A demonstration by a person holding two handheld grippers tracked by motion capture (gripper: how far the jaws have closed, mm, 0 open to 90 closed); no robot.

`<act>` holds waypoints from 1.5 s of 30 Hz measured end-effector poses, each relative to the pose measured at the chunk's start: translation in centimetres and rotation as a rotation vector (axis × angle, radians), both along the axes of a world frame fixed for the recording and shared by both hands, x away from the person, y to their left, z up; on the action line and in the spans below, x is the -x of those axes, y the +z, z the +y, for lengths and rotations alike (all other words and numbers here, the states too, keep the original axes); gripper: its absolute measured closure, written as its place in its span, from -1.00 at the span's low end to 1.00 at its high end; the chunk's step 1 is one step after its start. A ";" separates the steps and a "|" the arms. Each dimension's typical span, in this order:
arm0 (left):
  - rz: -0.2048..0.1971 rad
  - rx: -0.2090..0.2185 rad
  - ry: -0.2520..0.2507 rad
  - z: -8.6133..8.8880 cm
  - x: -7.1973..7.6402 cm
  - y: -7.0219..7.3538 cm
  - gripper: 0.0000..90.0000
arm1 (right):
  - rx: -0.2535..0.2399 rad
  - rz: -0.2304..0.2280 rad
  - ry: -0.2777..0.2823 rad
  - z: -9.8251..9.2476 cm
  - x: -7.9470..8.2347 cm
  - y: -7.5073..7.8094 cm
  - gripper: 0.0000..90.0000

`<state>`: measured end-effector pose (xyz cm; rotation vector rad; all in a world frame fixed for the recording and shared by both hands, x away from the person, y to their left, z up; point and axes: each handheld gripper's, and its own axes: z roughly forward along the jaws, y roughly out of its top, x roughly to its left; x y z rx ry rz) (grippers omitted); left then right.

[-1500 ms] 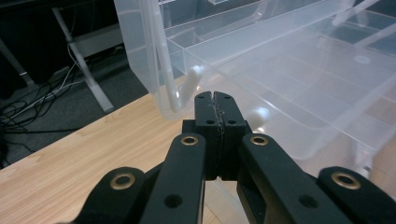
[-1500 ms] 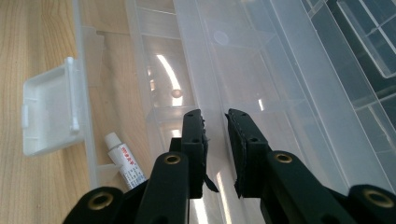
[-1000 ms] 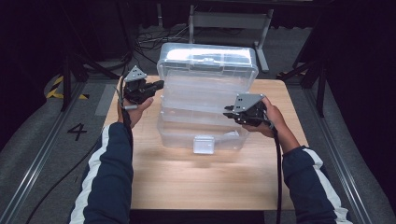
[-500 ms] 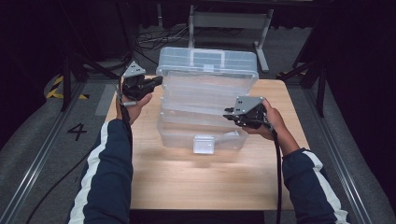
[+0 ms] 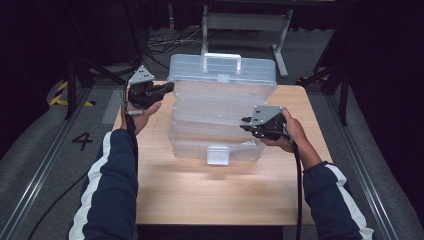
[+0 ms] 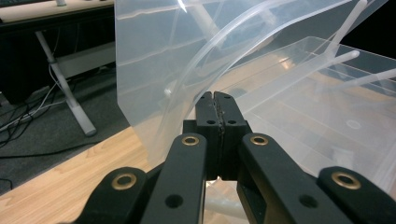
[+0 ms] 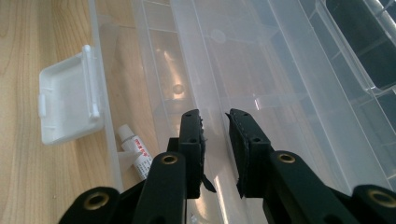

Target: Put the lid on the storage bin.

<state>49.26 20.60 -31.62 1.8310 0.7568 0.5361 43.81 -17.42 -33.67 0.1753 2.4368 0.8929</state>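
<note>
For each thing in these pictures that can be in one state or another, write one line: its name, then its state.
Clear tiered box: opened, trays fanned out, standing on the wooden table.
Lid: lifted up at the back.
White latch: undone, hanging at the front.
Small tube: lying in the bottom compartment.
Left hand-held gripper: shut, beside a clear tray arm.
Right hand-held gripper: jaws slightly apart, just been opening, over a tray rim.

A dark recording lab: black curtains beyond the wooden table point(image 5: 210, 200), floor cables point(image 5: 165, 42), floor rail point(image 5: 35, 192).
</note>
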 end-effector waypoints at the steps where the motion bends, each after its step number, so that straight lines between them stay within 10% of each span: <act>1: 0.004 -0.001 -0.002 0.0 0.1 0.0 1.00 | -0.001 0.002 -0.001 0.0 0.0 0.0 0.68; 45: 0.024 -0.198 -0.092 0.1 3.7 -3.0 1.00 | -0.132 0.032 -0.114 -6.8 3.1 -1.0 0.71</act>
